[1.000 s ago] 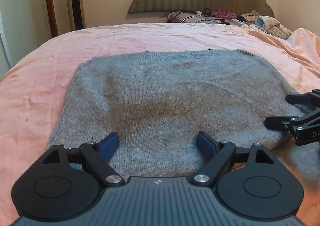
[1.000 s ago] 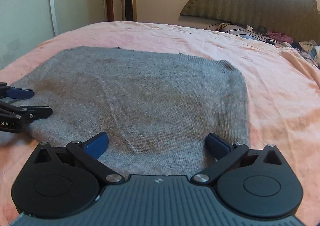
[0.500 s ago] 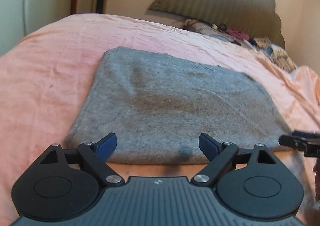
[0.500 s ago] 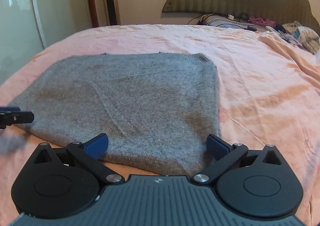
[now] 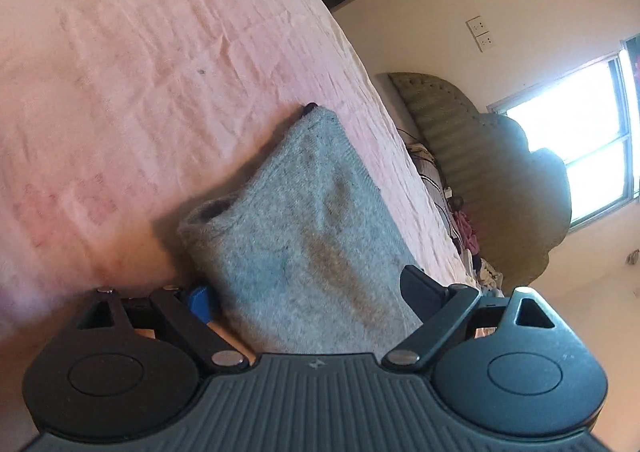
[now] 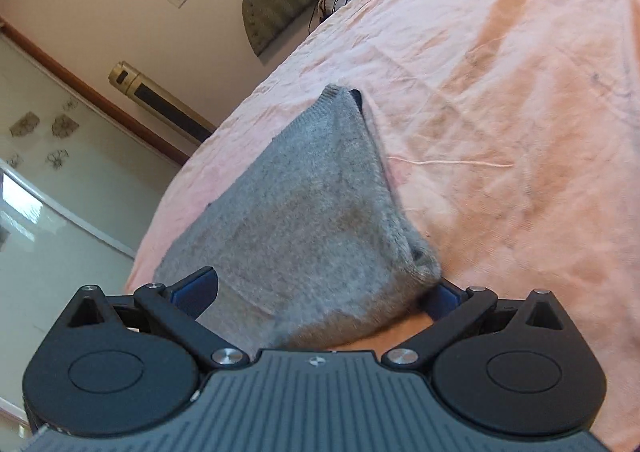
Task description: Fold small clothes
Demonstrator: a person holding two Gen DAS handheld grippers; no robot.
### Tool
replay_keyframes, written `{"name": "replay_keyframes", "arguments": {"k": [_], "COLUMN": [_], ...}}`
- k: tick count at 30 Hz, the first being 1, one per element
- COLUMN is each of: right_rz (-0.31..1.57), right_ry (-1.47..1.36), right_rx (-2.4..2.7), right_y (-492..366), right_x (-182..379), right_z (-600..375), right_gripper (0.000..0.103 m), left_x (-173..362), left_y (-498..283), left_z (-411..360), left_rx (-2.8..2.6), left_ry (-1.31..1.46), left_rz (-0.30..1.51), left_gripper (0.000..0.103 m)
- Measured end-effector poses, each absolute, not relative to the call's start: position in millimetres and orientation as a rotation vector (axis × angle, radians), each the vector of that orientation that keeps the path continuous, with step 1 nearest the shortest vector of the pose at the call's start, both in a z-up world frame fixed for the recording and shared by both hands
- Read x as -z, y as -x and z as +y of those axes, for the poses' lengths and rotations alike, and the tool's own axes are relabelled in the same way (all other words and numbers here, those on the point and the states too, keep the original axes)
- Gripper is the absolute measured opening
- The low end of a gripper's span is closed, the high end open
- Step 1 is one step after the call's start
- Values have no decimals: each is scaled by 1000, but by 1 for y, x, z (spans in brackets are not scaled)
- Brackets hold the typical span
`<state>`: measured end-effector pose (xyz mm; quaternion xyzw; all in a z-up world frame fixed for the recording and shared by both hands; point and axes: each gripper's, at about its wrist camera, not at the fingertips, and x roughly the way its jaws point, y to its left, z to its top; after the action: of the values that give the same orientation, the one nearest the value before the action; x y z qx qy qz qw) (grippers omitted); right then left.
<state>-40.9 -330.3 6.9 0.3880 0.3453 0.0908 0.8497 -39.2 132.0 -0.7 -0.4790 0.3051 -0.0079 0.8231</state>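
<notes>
A folded grey knit sweater (image 5: 312, 236) lies on the pink bedsheet (image 5: 120, 92). My left gripper (image 5: 308, 296) is rolled on its side with its fingers wide apart, and the sweater's near left corner sits between them. My right gripper (image 6: 320, 292) is also rolled on its side and open, with the sweater's (image 6: 312, 220) near right corner between its fingers. The blue pad (image 6: 192, 288) of one right finger lies against the knit. Neither pair of fingers is closed on the fabric.
An olive headboard (image 5: 480, 172) with a heap of clothes (image 5: 464, 228) stands at the far end of the bed. A gold tower fan (image 6: 160, 100) stands by the wall. A loose thread (image 6: 448, 163) lies on the sheet right of the sweater.
Both grippers have rolled from level onto their sides and moved forward, so the sweater's near corners now sit between their open fingers.
</notes>
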Motion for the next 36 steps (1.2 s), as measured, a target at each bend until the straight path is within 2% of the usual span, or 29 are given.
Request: {"name": "replay_keyframes", "arguments": {"k": [1, 3, 6, 9, 11, 12, 13, 14, 16, 18, 19, 27, 32, 34, 36], "right_rz": [723, 720, 731, 722, 718, 719, 730, 749, 792, 815, 812, 708, 814, 891, 860], "right_ry": [-842, -871, -887, -896, -899, -895, -891, -887, -896, -917, -917, -856, -834, -835, -876], "right_rx": [-187, -182, -193, -200, -200, -199, -202, -205, -207, -207, -205, -304, -320, -245, -225], "right_y": [38, 33, 30, 30, 27, 26, 23, 20, 16, 15, 15, 44, 68, 72, 77], "right_x": [-6, -6, -3, -1, -1, -1, 1, 3, 9, 15, 15, -30, -19, -5, -6], "right_z": [-330, -330, -327, -326, -324, -323, -322, -321, -322, -325, -326, -328, -336, -340, -353], "right_gripper": [103, 101, 89, 89, 88, 83, 73, 65, 33, 17, 14, 12, 12, 26, 36], "left_x": [1, 8, 14, 13, 13, 14, 16, 17, 19, 18, 16, -31, -17, -11, -17], "left_y": [37, 36, 38, 36, 34, 33, 32, 32, 32, 33, 34, 64, 96, 104, 108], "left_z": [132, 136, 141, 139, 136, 136, 136, 138, 141, 143, 143, 150, 154, 153, 157], "left_rx": [3, -3, 7, 4, -14, -27, -39, -40, -45, -51, -45, 59, 47, 24, 22], "left_ry": [1019, 1063, 1105, 1077, 1046, 1034, 1031, 1039, 1044, 1025, 1018, 959, 851, 766, 698], "left_rz": [657, 668, 655, 653, 658, 669, 680, 689, 704, 709, 704, 594, 696, 722, 728], "left_gripper": [69, 58, 58, 57, 45, 32, 24, 21, 9, 6, 5, 4, 4, 5, 9]}}
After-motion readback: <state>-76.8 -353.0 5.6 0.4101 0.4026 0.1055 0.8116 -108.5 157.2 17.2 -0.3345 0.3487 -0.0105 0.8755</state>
